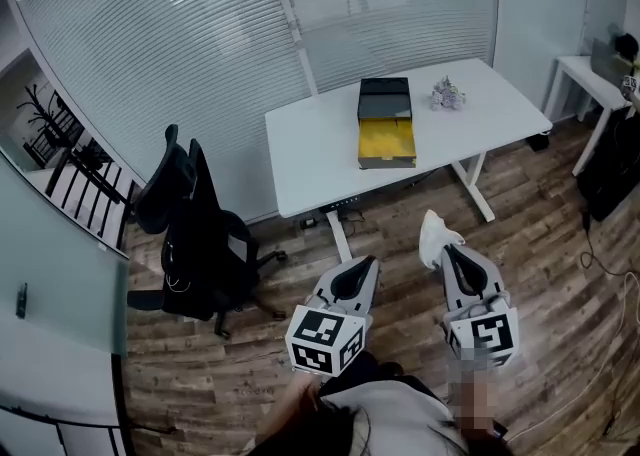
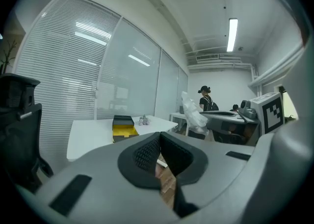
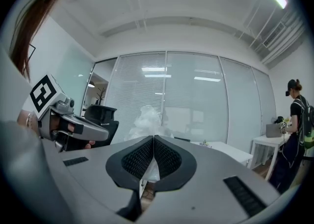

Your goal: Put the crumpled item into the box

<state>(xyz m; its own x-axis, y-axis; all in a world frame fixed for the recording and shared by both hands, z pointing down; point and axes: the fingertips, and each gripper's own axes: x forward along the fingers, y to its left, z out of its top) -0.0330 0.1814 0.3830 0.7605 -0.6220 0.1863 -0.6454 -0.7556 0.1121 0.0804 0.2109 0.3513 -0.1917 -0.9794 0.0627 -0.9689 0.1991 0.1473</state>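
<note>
An open box (image 1: 385, 129) with a black lid and yellow inside lies on the white table (image 1: 310, 159), also seen as the box (image 2: 122, 126) in the left gripper view. A small greyish crumpled wad (image 1: 447, 94) rests on the table to its right. My right gripper (image 1: 447, 250) is over the floor in front of the table, shut on a white crumpled sheet (image 1: 435, 234) that sticks up beyond the jaws (image 3: 146, 119). My left gripper (image 1: 370, 261) hangs beside it, shut with nothing held. The white sheet (image 2: 194, 114) also shows in the left gripper view.
A black office chair (image 1: 200, 239) stands left of the table. A second white table (image 1: 590, 74) is at the far right, with cables on the wooden floor (image 1: 610, 274). A person (image 2: 206, 101) stands at the room's far end. Glass walls with blinds close the back.
</note>
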